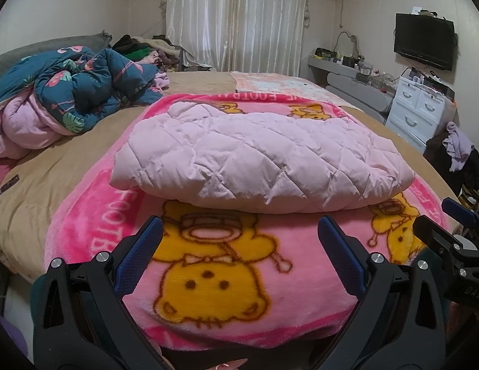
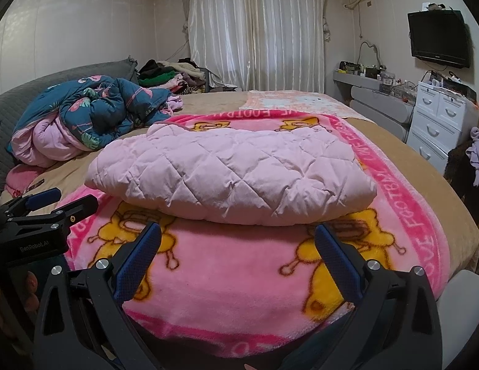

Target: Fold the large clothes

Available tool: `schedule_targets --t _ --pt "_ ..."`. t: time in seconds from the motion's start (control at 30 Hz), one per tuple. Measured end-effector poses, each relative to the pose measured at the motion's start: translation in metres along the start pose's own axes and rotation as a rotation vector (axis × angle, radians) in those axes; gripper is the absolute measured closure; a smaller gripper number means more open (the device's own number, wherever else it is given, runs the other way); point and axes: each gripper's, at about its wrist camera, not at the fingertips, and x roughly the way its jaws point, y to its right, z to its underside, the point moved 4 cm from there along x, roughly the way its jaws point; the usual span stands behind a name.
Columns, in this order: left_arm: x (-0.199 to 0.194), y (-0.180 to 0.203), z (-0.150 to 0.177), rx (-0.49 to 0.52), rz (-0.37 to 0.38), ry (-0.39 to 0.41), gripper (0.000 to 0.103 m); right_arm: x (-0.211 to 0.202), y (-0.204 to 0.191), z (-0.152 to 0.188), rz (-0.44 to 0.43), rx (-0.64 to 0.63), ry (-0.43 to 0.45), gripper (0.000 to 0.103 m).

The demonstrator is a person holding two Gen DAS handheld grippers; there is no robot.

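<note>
Your left gripper [image 1: 239, 256] and right gripper [image 2: 238, 257] hung released over the bed's near edge, holding nothing. Beyond them the pink quilted jacket [image 1: 255, 163] lay folded on the cartoon blanket [image 1: 208, 277]; folding looked finished, so next you likely needed another garment.

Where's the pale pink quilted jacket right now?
The folded pale pink quilted jacket lies mid-frame in both wrist views on the pink cartoon-bear fleece blanket, just beyond both open grippers.
</note>
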Motion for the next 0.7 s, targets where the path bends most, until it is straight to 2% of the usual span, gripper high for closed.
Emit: schedule_targets --t 0.7 --pt "-0.0039 -0.0077 -0.0024 0.0 -0.015 0.007 0.009 0.0003 -0.0005 -0.0002 -0.003 0.001 -0.001 0.004"
